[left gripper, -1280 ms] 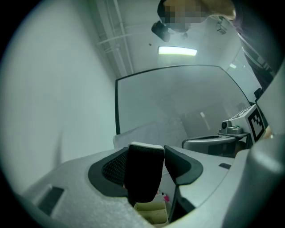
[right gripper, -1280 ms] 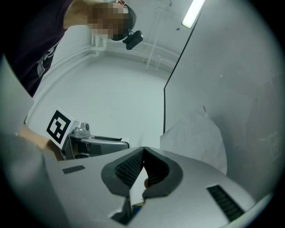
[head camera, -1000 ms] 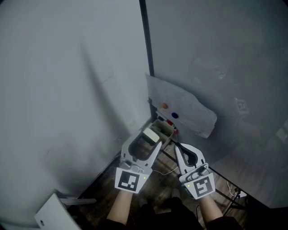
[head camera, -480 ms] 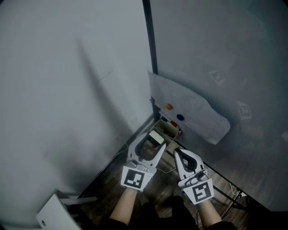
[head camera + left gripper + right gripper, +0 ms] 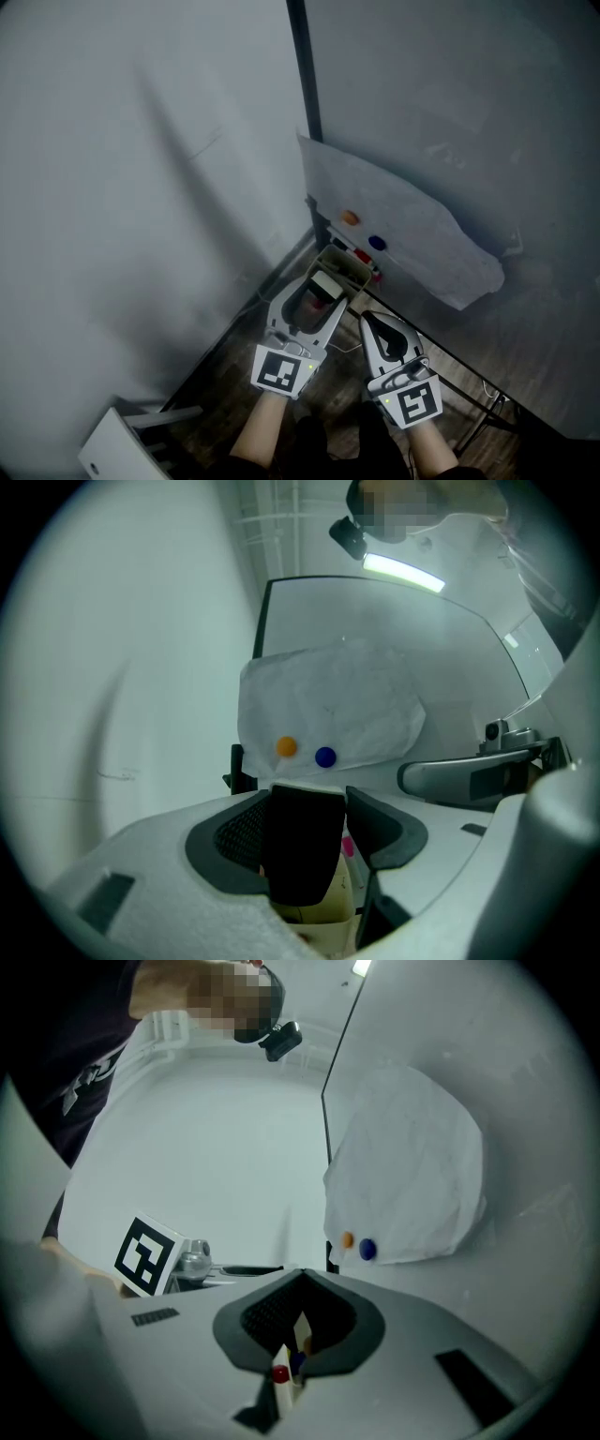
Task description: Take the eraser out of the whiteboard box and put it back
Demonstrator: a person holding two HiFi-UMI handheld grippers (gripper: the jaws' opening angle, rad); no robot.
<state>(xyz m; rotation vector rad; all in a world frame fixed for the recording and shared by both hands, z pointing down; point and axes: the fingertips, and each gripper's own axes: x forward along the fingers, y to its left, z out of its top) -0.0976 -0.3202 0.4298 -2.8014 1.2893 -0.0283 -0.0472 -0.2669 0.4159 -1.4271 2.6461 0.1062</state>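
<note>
Gripping the eraser (image 5: 302,846) on both sides, my left tongs (image 5: 323,287) hold it over the near end of the whiteboard box (image 5: 349,272). My right tongs (image 5: 365,321) sit pinched together beside it, empty. Only the right gripper view shows the red and blue marker caps (image 5: 284,1371) in that box. Beyond it, a paper sheet (image 5: 412,225) hangs on the whiteboard (image 5: 469,103).
</note>
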